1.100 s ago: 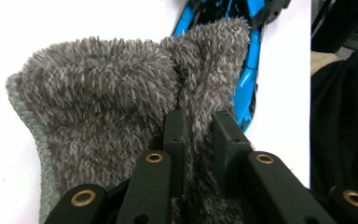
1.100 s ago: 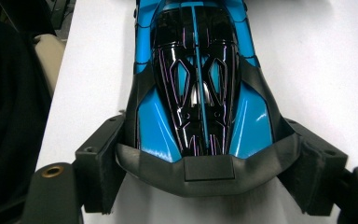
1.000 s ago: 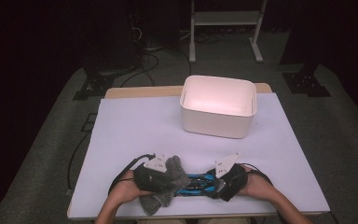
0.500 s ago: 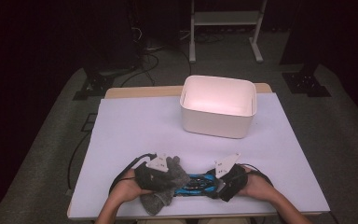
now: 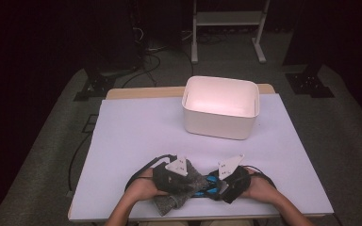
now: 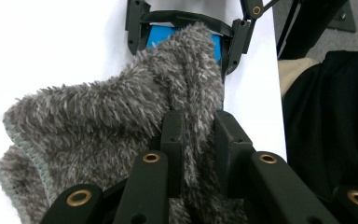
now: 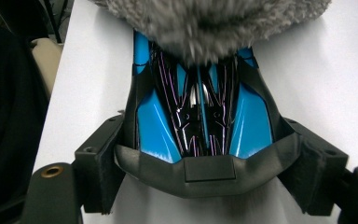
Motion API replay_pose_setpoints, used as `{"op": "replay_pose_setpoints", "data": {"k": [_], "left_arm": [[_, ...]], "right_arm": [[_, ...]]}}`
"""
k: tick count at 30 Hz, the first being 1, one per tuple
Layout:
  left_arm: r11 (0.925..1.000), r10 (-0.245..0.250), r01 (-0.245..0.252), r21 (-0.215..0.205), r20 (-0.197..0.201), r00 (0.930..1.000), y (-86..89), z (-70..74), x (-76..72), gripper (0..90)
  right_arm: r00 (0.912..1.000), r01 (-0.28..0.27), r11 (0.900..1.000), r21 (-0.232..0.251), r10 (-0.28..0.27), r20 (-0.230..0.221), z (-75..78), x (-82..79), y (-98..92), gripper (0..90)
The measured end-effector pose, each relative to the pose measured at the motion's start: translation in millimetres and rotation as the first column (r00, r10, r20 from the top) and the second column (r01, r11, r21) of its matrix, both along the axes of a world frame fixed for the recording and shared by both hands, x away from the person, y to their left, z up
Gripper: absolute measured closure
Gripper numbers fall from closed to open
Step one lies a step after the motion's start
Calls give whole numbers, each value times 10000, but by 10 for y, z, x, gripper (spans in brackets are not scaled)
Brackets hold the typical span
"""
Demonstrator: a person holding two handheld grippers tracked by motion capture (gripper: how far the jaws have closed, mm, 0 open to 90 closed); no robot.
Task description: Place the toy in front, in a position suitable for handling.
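At the near edge of the surface (image 5: 136, 141), your left tool (image 6: 196, 140) pinches a fuzzy grey cloth (image 6: 98, 121) draped over the blue-and-black object (image 7: 200, 116) your right tool (image 7: 209, 163) clamps widely. You appear to be wiping it; next, draw the cloth along it.

I work in a dim recording lab: a lavender-covered tabletop (image 5: 136, 136) on grey carpet, cables (image 5: 146, 70) and a metal equipment stand (image 5: 228, 19) behind.
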State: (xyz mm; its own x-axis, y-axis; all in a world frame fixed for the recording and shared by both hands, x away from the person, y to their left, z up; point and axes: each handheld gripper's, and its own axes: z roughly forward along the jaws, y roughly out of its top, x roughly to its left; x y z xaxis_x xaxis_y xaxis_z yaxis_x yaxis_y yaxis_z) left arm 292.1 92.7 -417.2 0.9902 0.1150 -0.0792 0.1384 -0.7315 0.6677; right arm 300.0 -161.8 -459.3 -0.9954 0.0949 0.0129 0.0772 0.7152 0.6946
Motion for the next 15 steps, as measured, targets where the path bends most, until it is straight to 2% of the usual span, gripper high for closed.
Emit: {"op": "replay_pose_setpoints", "data": {"k": [2, 3, 5, 6, 8, 10, 12, 13, 14, 15], "left_arm": [[10000, 63, -63, -72, -85, 9999, 34, -12, 2, 756], [9994, 288, -287, 205, -37, 9996, 138, -6, -2, 756], [9987, 397, -398, 332, 34, 9992, 170, 5, -3, 756], [9955, 701, -712, 618, 191, 9974, 244, 31, -4, 756], [9950, 802, -812, 586, 202, 9966, 272, 39, -4, 755], [9958, 875, -877, 246, 84, 9961, 305, 59, 4, 755], [9966, 806, -807, 162, 68, 9967, 298, 64, 8, 750], [9970, 778, -778, 56, 73, 9969, 288, 70, 6, 734], [9979, 609, -607, -222, 51, 9981, 268, 91, -7, 695], [9979, 609, -607, -222, 51, 9981, 268, 91, -7, 656]], "right_arm": [[10000, 16, 10000, -43, -16, -6, 5, -3, 6, 228], [10000, -12, 10000, -75, 12, 22, 6, -1, 7, 228], [10000, 8, 10000, -57, -8, 26, 4, -2, 6, 228], [10000, 6, 10000, -19, -6, 37, 1, -2, 4, 227], [10000, -1, 10000, -10, 1, 48, 0, -1, 2, 228], [10000, 6, 10000, 0, -6, 20, 0, 1, 2, 226], [10000, 22, 10000, 21, -22, -7, -2, 2, 1, 225], [10000, 52, 10000, 55, -52, -30, -4, 2, -1, 223], [9999, 108, 9998, 137, -107, -76, -9, 1, -6, 221], [9999, 122, 9998, 163, -121, -90, -11, 1, -8, 219]]}}
